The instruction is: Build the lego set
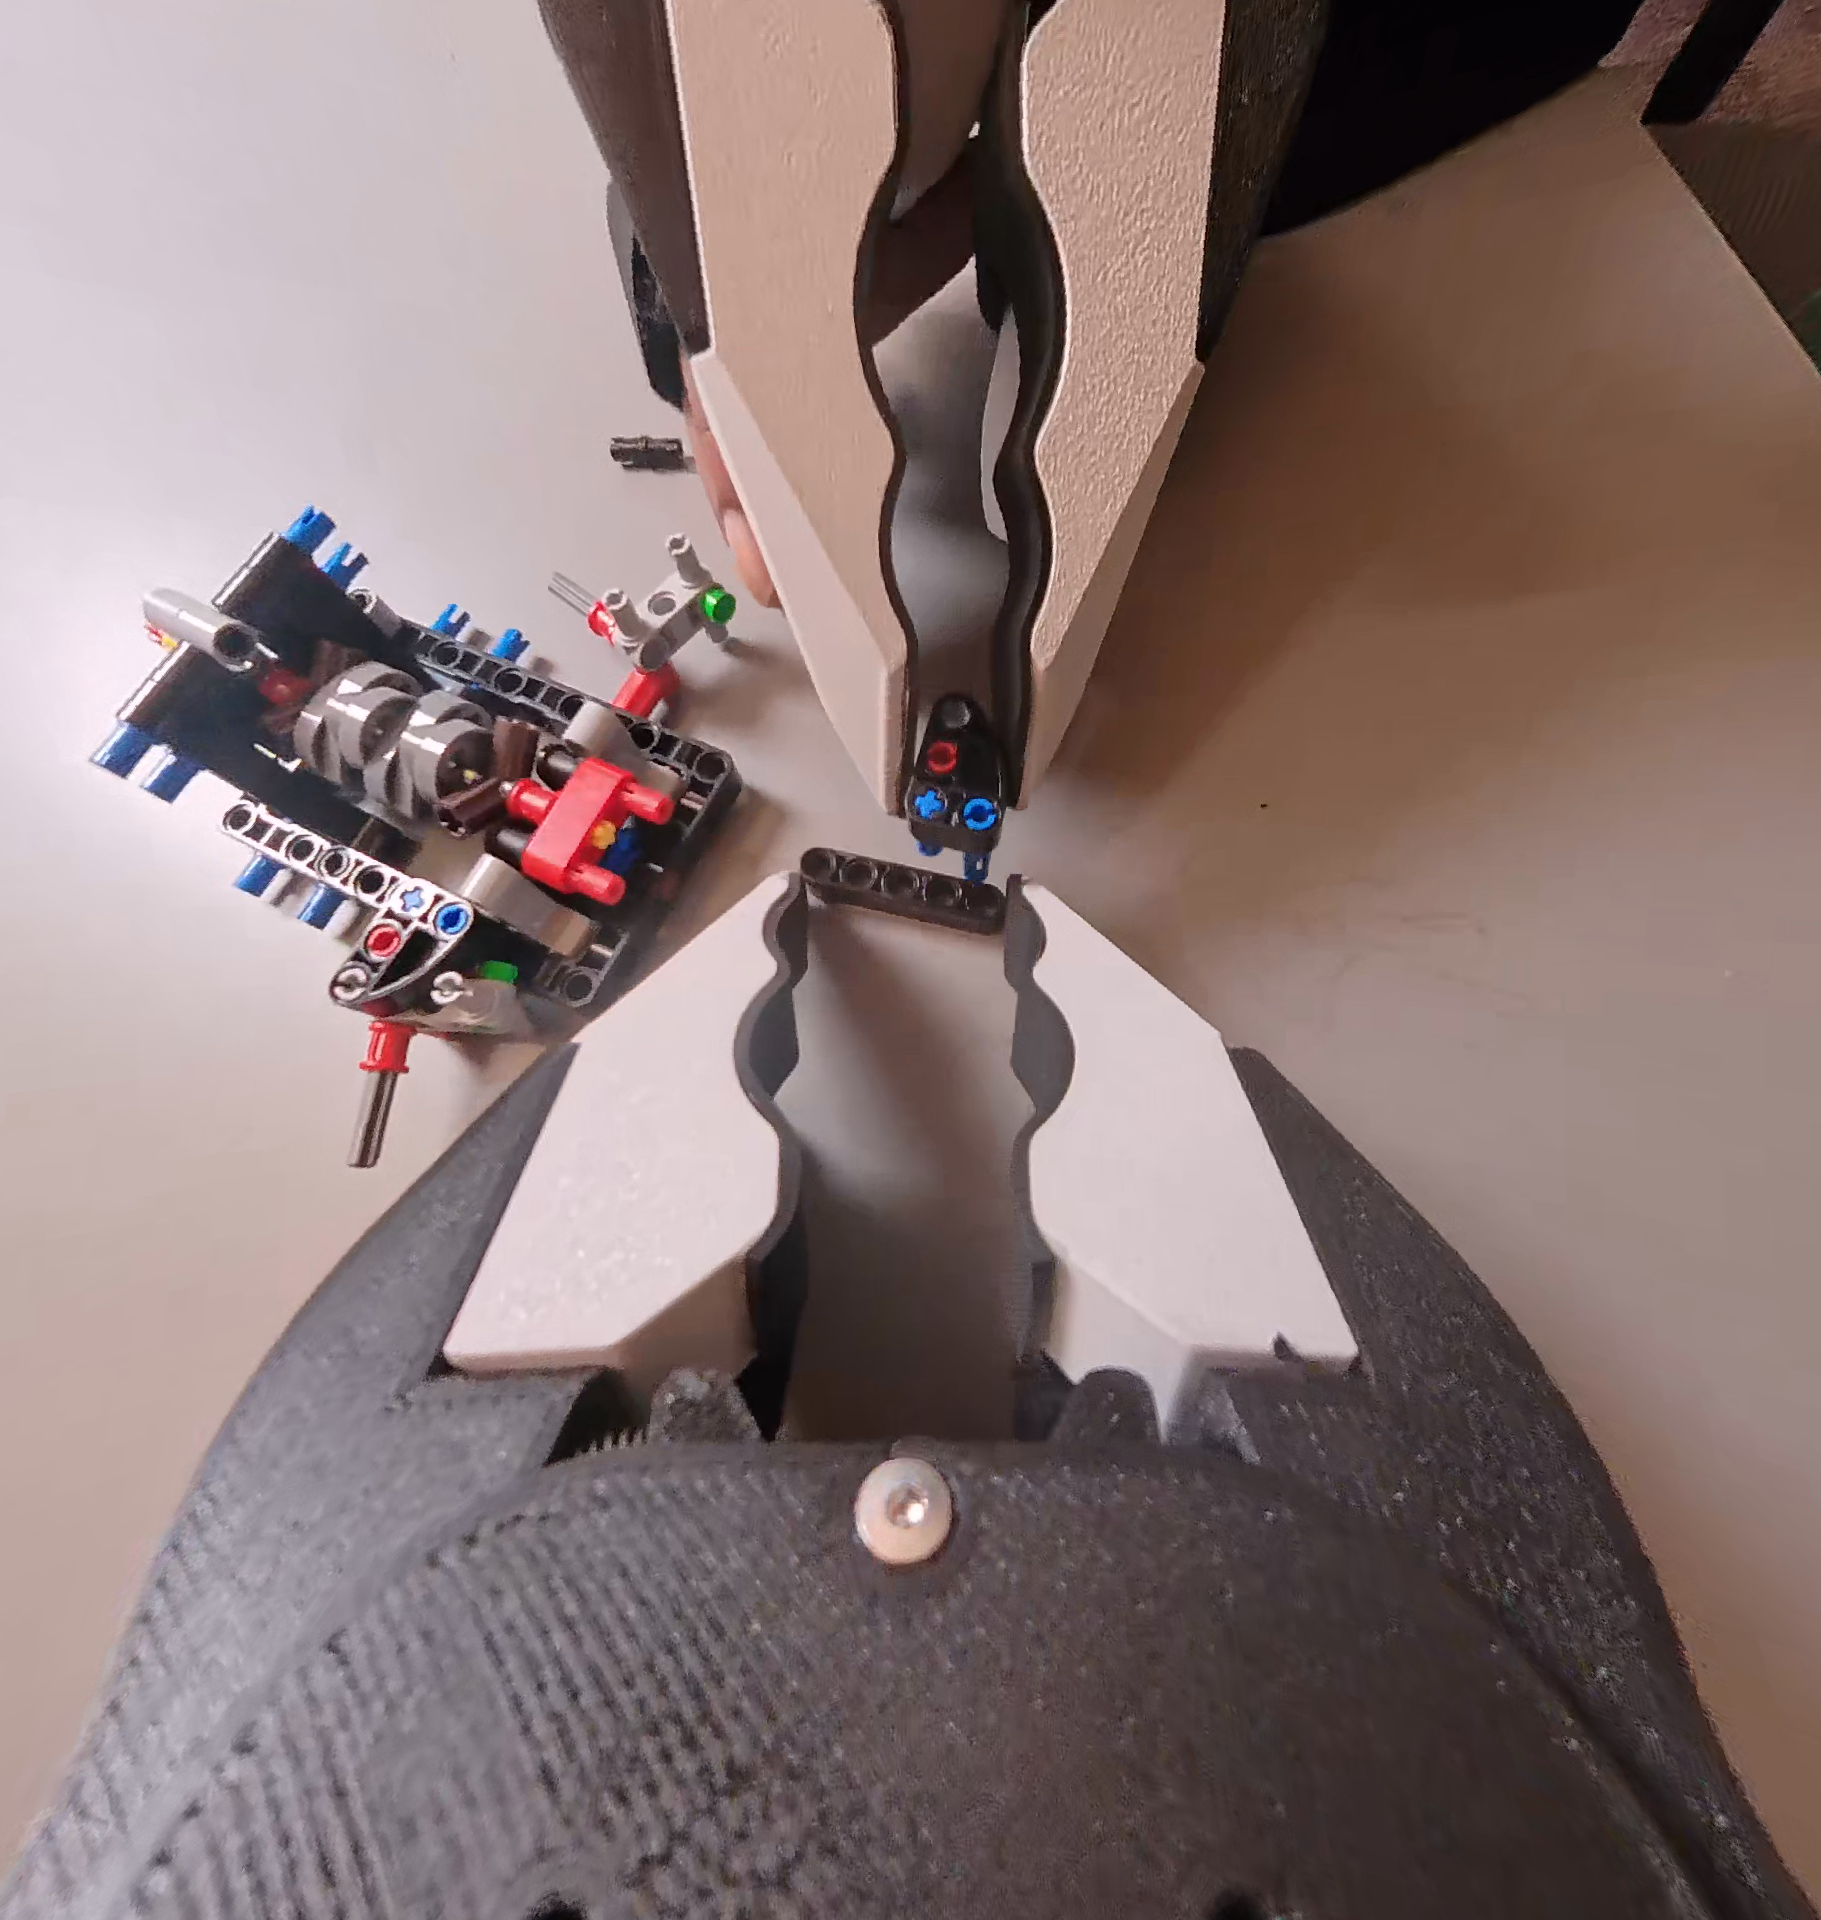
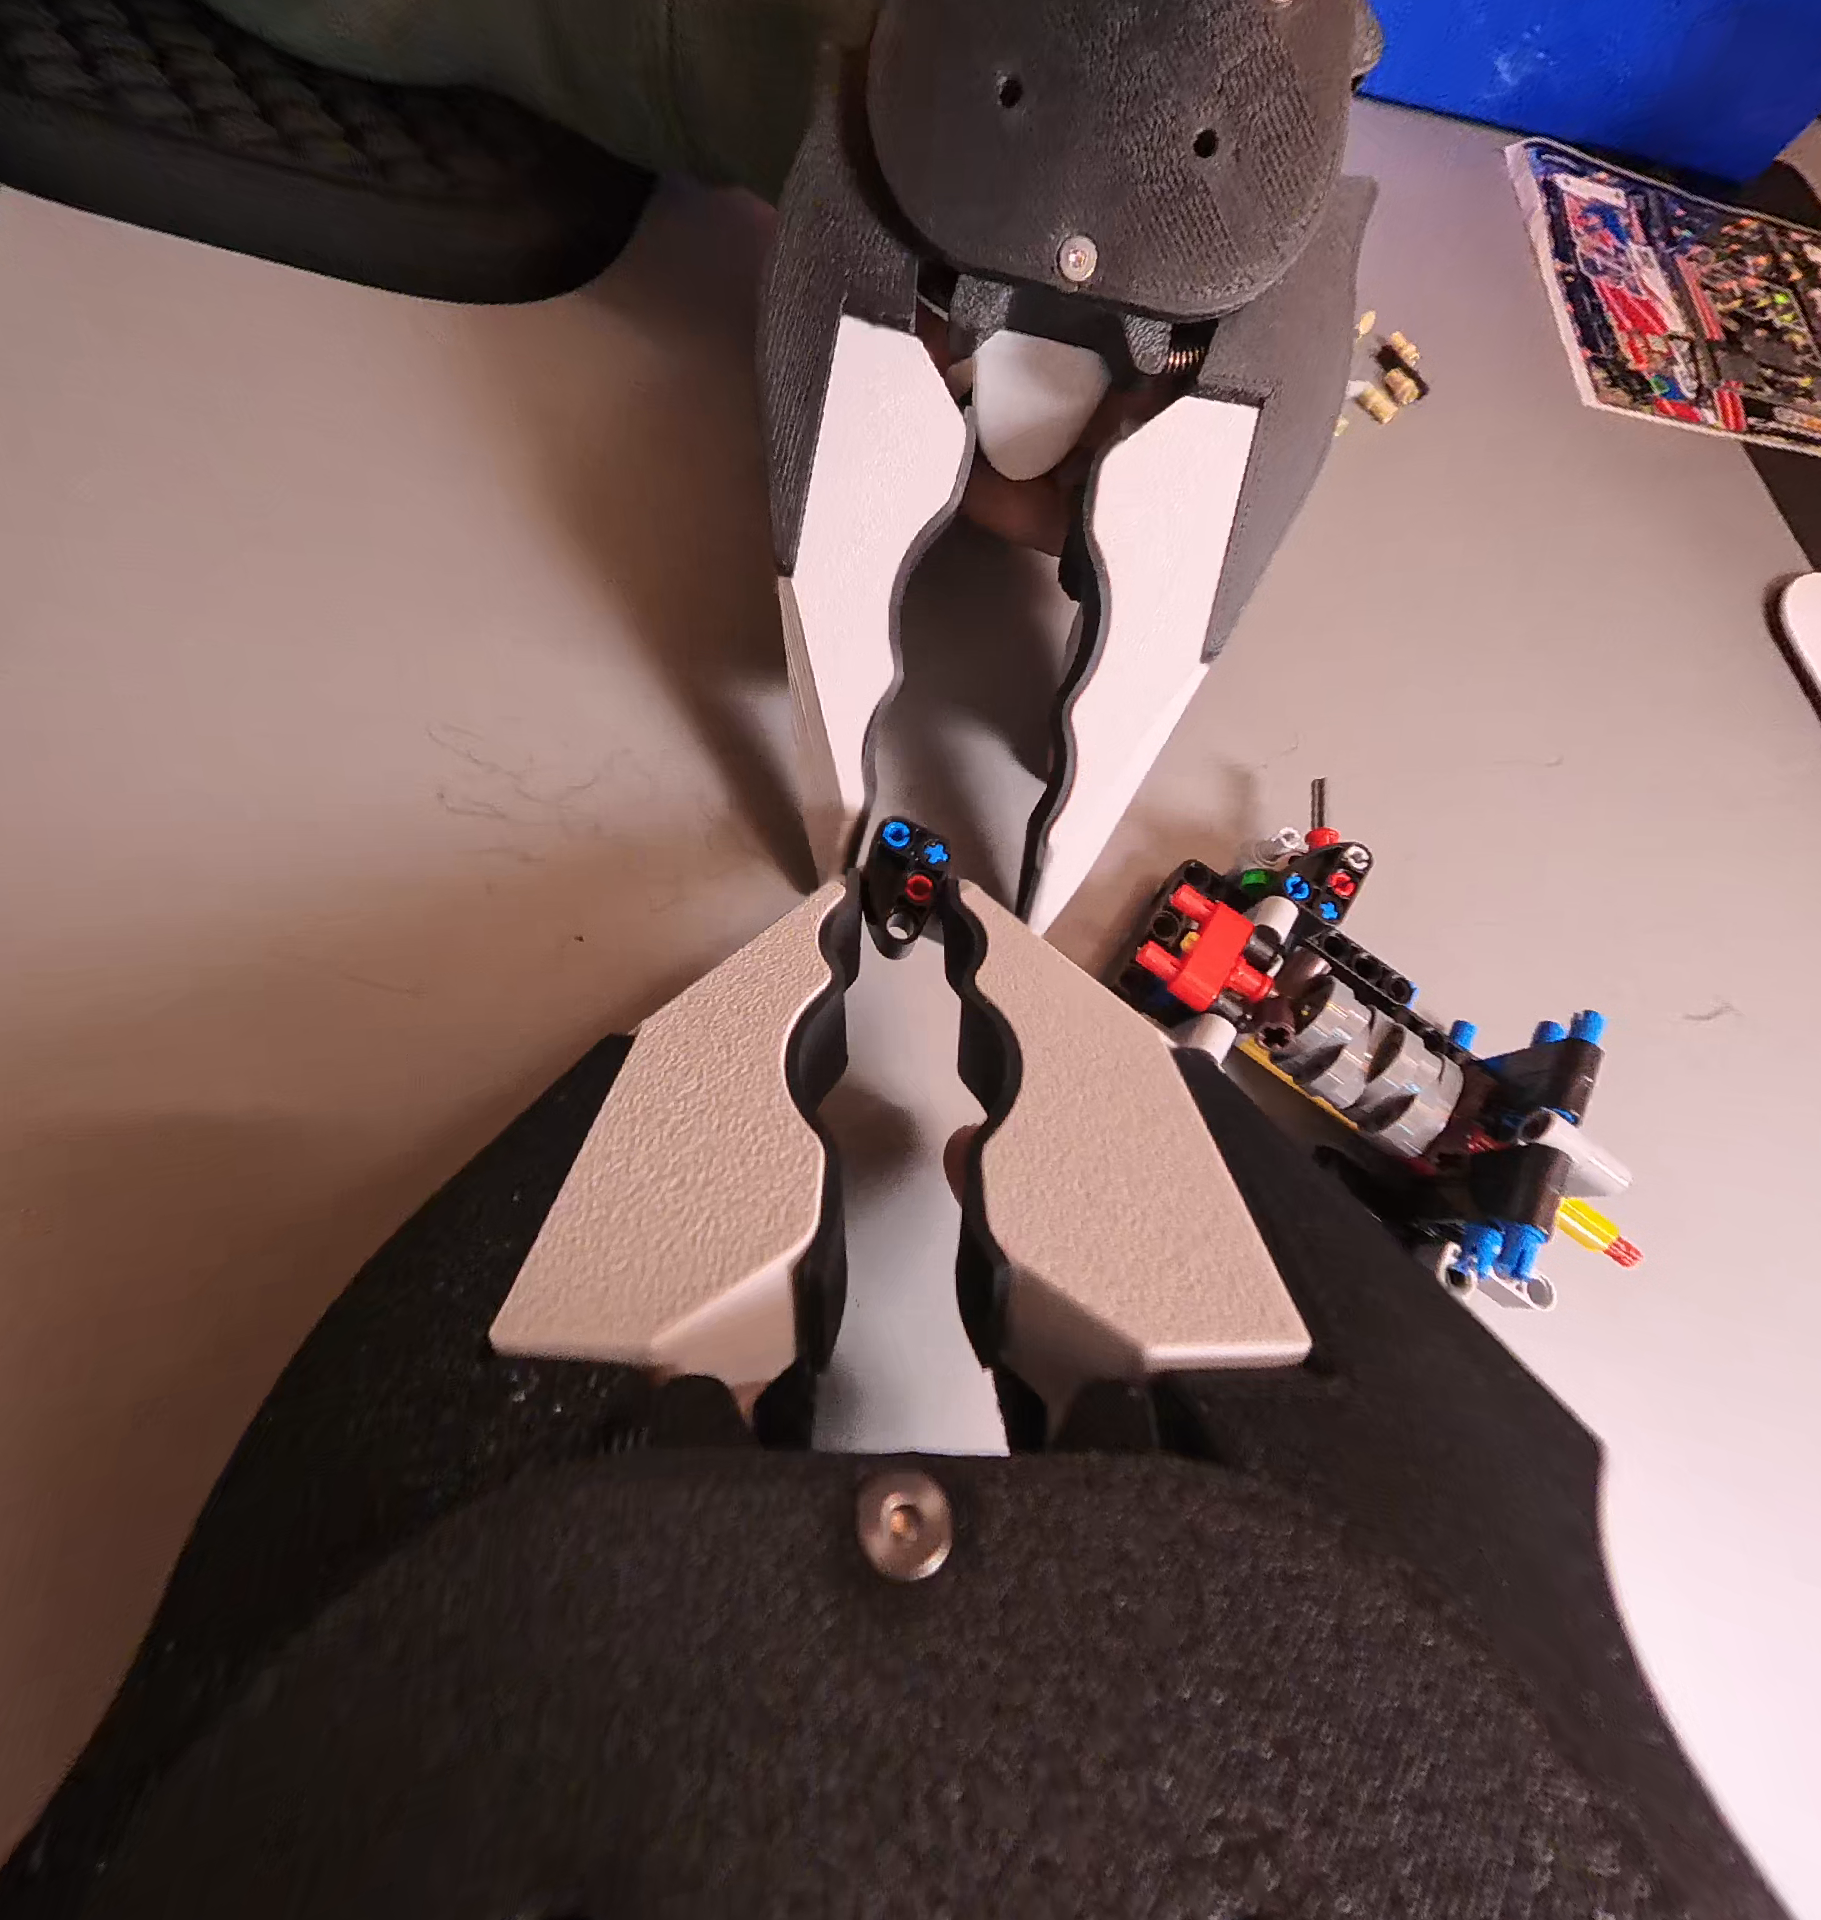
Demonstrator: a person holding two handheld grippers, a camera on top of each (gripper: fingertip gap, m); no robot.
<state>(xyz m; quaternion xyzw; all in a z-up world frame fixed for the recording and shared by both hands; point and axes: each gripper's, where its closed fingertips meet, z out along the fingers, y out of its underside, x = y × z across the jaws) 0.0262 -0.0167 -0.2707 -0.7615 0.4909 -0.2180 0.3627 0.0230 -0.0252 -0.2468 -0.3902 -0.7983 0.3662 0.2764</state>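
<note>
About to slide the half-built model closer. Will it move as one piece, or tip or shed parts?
The model lies low and wide, so it probably won't tip. Its black beam frame looks rigid and should slide whole. The red pin sticking out might snag or pop off.

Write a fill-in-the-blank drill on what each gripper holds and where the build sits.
1. The left gripper clamps a straight black ____ by its ends.
2. The right gripper pinches a black plate carrying blue and ____ pins.
3. In the right wrist view, the partly built model lies to the ____ of the right gripper.

Missing words: beam; red; right
</note>
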